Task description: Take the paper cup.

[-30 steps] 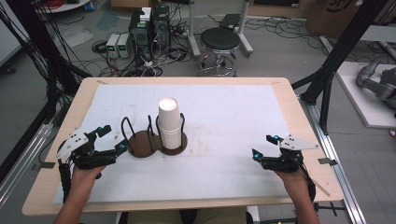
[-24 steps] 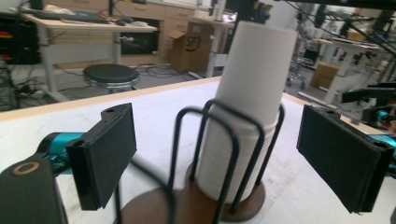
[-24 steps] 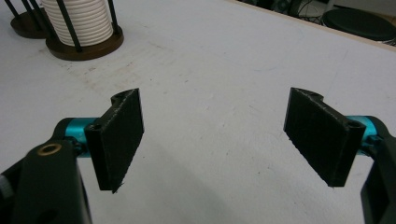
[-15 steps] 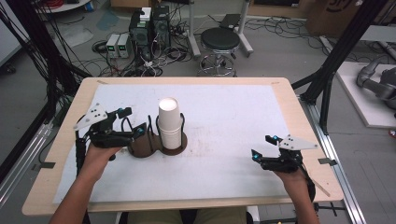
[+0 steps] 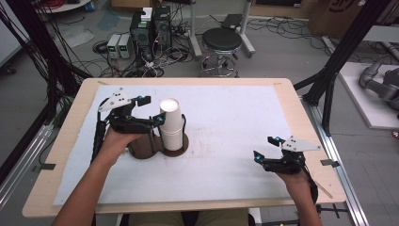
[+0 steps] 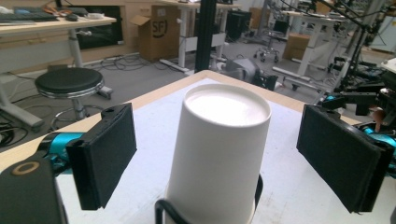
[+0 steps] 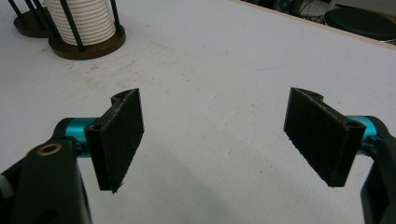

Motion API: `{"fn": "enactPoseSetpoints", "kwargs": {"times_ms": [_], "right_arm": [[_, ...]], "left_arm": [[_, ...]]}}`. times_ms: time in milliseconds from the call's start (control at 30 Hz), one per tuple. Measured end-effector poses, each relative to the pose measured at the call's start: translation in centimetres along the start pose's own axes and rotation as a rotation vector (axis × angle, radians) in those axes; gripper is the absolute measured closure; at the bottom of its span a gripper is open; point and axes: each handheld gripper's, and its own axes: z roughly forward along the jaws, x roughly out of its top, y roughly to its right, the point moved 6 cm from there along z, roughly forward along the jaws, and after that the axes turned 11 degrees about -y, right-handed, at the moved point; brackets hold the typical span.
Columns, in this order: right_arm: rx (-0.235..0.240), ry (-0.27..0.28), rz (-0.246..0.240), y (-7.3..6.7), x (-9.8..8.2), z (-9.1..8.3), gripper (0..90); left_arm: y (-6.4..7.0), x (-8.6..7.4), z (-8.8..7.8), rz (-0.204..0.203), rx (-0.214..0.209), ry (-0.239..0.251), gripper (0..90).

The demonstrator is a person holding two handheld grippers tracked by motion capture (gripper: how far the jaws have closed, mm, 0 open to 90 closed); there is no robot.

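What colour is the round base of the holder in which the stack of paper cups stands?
Dark brown, under black wire uprights; the round base shows best in the right gripper view.

A light wooden table (image 5: pixel 66 141) with a white sheet on top (image 5: pixel 235 122) stands on a grey floor (image 5: pixel 291 52). Behind it are a round black stool (image 5: pixel 221 39), tangled black cables (image 5: pixel 155 66) and black metal frame posts (image 5: pixel 339 61). A brown cardboard box (image 6: pixel 156 28) sits far back by some desks.

My left hand-held gripper (image 5: pixel 151 109) hides the holder's (image 5: pixel 176 143) left half; cup stack's (image 6: pixel 218 149) base cut off at btm edge.
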Motion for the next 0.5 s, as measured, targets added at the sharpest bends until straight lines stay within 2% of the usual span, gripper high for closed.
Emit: {"fn": "enactPoseSetpoints", "kwargs": {"times_ms": [200,333,367,500], "right_arm": [[0.001,0.001,0.005,0.0,0.0,-0.1,20.4],[0.002,0.002,0.004,0.1,-0.1,-0.1,20.4],[0.001,0.003,0.004,0.1,-0.1,-0.1,20.4],[0.002,0.002,0.010,0.1,-0.1,-0.2,20.4]], "left_arm": [[0.2,0.4,1.4,0.021,0.002,-0.032,11.9],[0.2,0.3,2.3,0.021,0.000,-0.062,11.9],[0.2,0.1,2.8,0.021,-0.002,-0.086,12.5],[0.2,-0.2,3.5,0.023,-0.006,-0.107,17.1]]}}
